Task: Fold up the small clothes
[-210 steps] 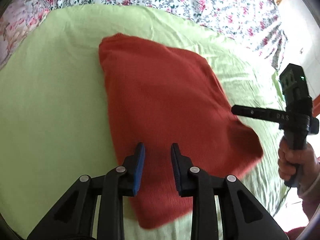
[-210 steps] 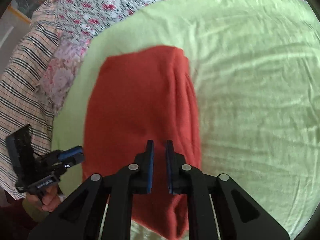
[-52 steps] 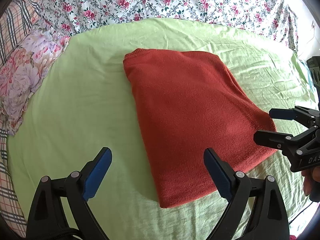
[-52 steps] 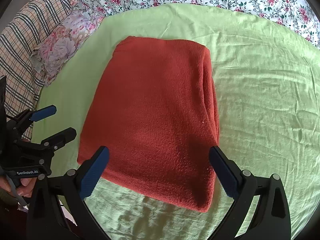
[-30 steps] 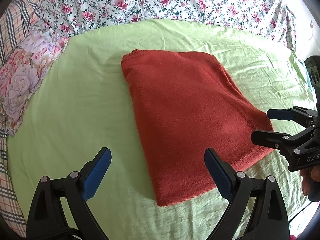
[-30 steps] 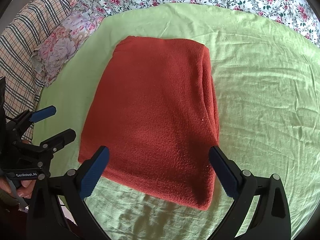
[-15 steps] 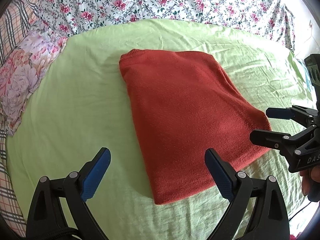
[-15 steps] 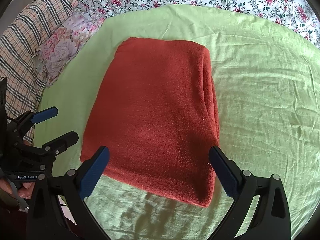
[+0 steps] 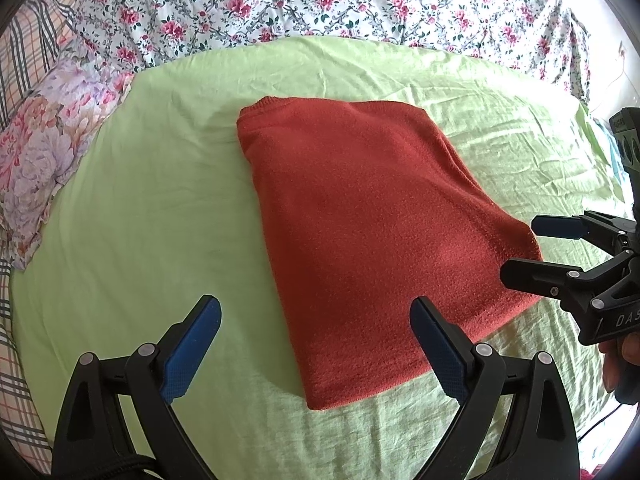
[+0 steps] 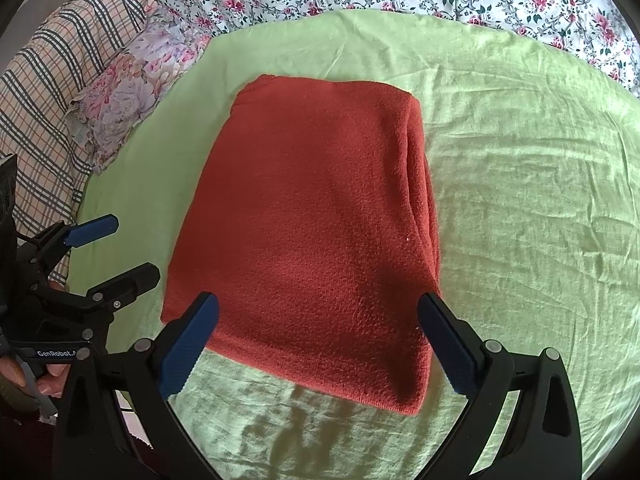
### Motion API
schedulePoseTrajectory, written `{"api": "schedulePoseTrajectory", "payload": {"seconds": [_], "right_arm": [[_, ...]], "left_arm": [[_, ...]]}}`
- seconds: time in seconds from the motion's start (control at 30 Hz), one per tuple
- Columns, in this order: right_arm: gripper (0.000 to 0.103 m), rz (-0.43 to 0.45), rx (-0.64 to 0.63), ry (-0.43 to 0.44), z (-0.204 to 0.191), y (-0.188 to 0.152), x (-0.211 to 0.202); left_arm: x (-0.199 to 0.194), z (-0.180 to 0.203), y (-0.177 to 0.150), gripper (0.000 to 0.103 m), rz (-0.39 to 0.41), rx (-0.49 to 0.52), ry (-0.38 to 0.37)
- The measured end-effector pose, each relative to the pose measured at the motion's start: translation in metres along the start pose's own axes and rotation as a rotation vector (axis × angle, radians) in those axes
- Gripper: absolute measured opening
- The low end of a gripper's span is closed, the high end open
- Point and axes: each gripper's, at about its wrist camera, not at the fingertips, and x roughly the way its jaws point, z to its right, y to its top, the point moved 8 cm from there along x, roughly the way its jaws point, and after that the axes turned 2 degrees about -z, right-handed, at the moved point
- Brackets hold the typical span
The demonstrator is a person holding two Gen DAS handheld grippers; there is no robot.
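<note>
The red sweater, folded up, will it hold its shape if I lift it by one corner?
Probably not. The sweater looks like soft knit, so it would likely droop. Its stacked layers along the right edge could slide apart and unfold.

You have a light green sheet [image 9: 132, 216] under everything, creased toward its right edge. Past its far edge runs a white cover with pink roses [image 9: 320, 4] — at the far-left corner lies a pale floral pillow [image 10: 128, 92], and beside it a plaid blanket [image 10: 48, 76]
</note>
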Motion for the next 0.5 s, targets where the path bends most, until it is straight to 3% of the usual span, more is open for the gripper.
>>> {"api": "schedulePoseTrajectory", "payload": {"seconds": [0.5], "right_arm": [[0.099,0.006,0.012,0.003,-0.0019,-0.0009,-0.0030]], "left_arm": [[0.0021,0.0058,0.0012,0.096,-0.005,0.013,-0.005]]}}
